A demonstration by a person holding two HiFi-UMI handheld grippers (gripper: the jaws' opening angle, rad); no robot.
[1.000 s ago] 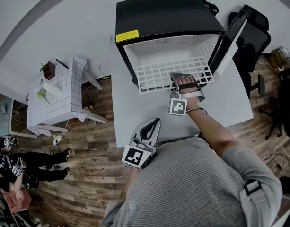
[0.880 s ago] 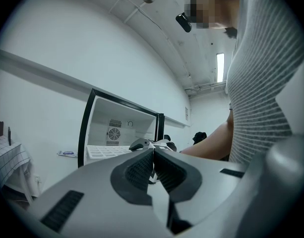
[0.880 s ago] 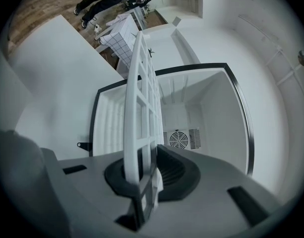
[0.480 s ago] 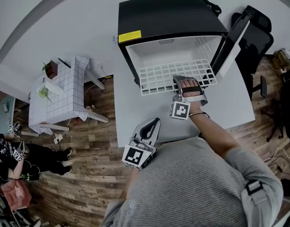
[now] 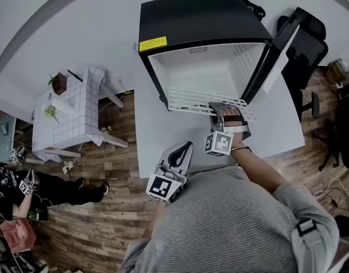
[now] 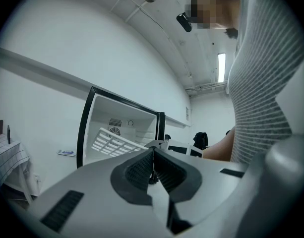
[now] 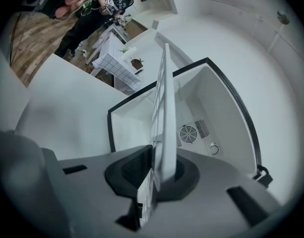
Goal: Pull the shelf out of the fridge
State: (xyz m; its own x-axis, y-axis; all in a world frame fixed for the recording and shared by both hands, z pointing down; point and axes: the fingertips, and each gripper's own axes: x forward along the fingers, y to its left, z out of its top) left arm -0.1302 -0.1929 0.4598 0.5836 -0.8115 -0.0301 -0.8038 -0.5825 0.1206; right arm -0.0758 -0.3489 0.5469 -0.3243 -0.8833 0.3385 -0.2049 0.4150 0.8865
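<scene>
R tongs (image 5: 218,108) grip shelf (image 5: 191,100) by its front edge, jaws just nipped tighter on it. Shelf runs ahead of them into fridge (image 5: 202,16): rear part inside, front over tabletop (image 5: 157,135). L tongs (image 5: 188,147) closed, empty, nearer the person, left of R tongs.

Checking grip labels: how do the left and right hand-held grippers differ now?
Left hand-held gripper is shut on nothing; right hand-held gripper grips the shelf's front edge, jaws just tightened. Left sits near the person's chest, off the fridge; right reaches its opening. Both carry marker cubes.
</scene>
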